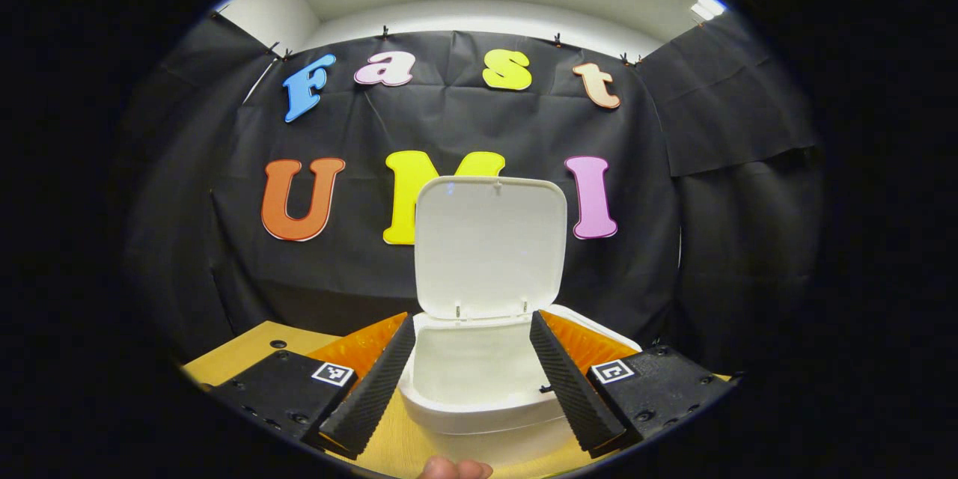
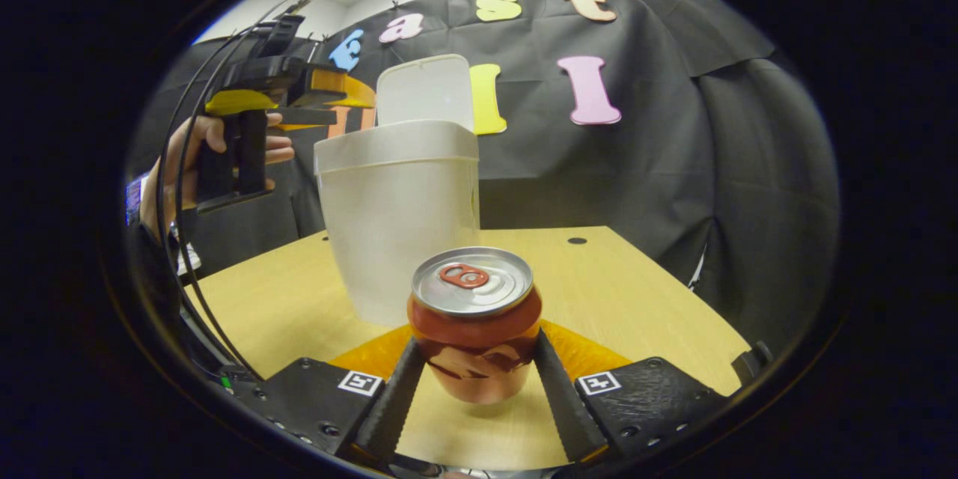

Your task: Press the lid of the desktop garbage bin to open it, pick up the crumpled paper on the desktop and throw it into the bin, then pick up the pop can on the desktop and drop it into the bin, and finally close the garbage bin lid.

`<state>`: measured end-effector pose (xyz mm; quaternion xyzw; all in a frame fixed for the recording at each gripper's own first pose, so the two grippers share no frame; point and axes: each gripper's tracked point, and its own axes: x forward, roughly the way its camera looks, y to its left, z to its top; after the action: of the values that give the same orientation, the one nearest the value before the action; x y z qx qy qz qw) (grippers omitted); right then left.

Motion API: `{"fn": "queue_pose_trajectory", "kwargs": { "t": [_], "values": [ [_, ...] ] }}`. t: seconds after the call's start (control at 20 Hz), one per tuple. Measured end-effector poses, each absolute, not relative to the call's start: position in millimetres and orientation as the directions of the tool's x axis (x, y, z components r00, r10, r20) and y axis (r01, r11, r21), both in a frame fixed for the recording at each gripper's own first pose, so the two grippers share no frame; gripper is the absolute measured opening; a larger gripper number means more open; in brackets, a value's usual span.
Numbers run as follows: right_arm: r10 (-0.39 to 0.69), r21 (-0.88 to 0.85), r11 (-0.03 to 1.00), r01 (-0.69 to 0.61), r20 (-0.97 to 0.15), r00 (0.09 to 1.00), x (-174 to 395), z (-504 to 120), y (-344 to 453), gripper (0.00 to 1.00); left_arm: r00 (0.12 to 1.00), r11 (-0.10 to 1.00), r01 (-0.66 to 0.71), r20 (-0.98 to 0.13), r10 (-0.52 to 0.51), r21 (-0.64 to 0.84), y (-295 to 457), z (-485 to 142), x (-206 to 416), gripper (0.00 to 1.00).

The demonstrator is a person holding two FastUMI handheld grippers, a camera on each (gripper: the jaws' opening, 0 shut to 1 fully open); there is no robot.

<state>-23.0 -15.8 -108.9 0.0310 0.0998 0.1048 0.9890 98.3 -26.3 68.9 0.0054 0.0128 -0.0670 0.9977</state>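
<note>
Right gripper (image 2: 474, 397): jaws set on either flank of the red aluminium pop can (image 2: 474, 325), both fingers against its body — gripping it, by the look. The can stands upright, silver top and red pull tab showing, its base on or just above the pale wooden desktop (image 2: 636, 292); contact with the wood cannot be told.

Just behind the can stands the white plastic desktop garbage bin (image 2: 400, 217), its flat white lid (image 2: 426, 90) tipped up and back.

Left gripper (image 1: 473, 389): jaws spread wide, holding nothing, poised over the bin's open mouth. In the left gripper view the lid stands upright on its hinge and the inside wall looks bare white; the bottom is out of sight. In the right gripper view this gripper appears up and to the left of the bin, in a person's hand (image 2: 187, 165).

Progress, as a judgement: lid opening is done. No crumpled paper lies on the visible desktop, so it is likely in the bin already, though unconfirmed. The can step is under way, at the grasp. Left to do: lift the can, drop it in, shut the lid.
</note>
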Motion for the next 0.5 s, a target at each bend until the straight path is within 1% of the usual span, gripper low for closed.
{"fn": "queue_pose_trajectory", "kwargs": {
  "t": [0.2, 0.5],
  "values": [
    [0.224, 0.042, 0.975, -0.220, -0.147, 0.963, -20.4, -73.9, -14.8, 0.80, 0.993, 0.994, 0.112, -0.027, -0.112, 0.002, -4.3, 64.3, 75.9, 0.99],
    [0.296, 0.005, 0.955, -0.296, -0.045, 0.954, -9.9, 16.0, 6.1, 0.79, 0.999, 0.999, 0.028, -0.025, -0.028, -0.020, 49.0, 42.4, 33.2, 0.99]
  ]
}}
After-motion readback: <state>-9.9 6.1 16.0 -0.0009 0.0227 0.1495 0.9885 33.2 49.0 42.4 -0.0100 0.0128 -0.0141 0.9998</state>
